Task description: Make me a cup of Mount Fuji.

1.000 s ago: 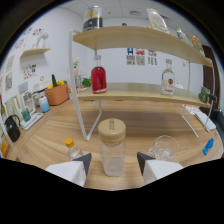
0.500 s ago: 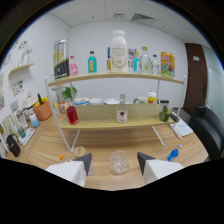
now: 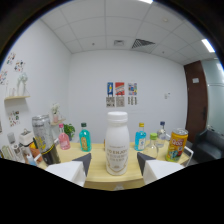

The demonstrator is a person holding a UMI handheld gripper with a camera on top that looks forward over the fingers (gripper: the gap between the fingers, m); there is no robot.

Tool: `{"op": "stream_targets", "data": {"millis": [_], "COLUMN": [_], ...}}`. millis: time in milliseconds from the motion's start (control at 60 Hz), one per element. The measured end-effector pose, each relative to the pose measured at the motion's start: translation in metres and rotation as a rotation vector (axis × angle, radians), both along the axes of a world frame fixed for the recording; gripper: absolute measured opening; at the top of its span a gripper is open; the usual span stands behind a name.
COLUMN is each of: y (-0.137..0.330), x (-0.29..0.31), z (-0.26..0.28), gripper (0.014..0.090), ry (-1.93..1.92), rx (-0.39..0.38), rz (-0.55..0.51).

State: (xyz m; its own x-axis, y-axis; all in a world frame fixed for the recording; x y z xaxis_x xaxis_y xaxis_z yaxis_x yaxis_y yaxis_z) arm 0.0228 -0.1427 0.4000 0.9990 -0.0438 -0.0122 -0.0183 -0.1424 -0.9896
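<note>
View risen to top shelf; white bottle (image 3: 116, 143) between fingers (image 3: 75, 169).

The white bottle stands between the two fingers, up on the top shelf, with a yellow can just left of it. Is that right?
Not quite. In the gripper view the white bottle does stand between the fingers on the shelf, but the yellow can is off to its right, beyond a blue bottle; a teal bottle is to its left.
</note>
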Motion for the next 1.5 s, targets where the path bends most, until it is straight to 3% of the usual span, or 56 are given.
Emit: {"op": "stream_targets", "data": {"millis": [67, 233, 283, 567, 817, 933, 1250, 1500], "y": [0.021, 0.049, 0.051, 0.039, -0.031, -0.064, -0.097, -0.088], "x": [0.005, 0.014, 0.011, 0.007, 0.018, 0.04, 0.093, 0.108], "z": [0.002, 0.001, 0.001, 0.008, 0.01, -0.039, -0.245, -0.294], "gripper": [0.0816, 0.0553, 0.0505, 0.0477, 0.0475, 0.0475, 0.0473, 0.0473], "ry": [0.006, 0.007, 0.013, 0.034, 0.096, 0.08, 0.029, -0.471], "rx": [-0.005, -0.004, -0.006, -0.007, 0.036, -0.005, -0.259, -0.354], "rz": [-0.013, -0.042, -0.028, 0.007, 0.093, 0.085, 0.004, 0.077]}}
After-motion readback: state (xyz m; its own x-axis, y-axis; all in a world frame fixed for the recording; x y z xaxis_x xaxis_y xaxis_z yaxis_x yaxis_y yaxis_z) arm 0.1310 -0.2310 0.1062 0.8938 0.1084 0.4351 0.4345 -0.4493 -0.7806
